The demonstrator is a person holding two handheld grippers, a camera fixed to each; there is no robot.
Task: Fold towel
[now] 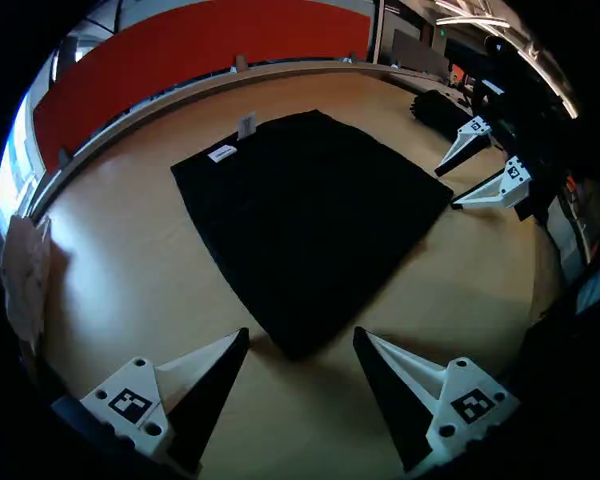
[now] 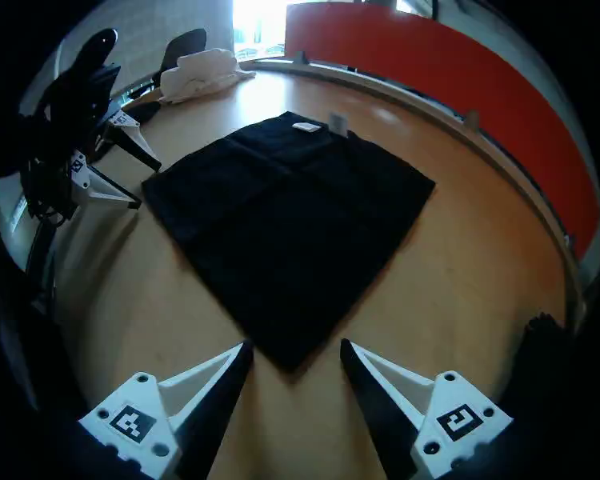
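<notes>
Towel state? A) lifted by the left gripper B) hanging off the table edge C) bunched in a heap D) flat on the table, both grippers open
D: the black towel lies spread flat on the wooden table, one corner just ahead of the open left gripper, another ahead of the open right gripper.

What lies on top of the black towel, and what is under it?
A small white label lies on the black towel near its far edge. The towel rests flat on the wooden table; anything between towel and table is covered from sight.
</notes>
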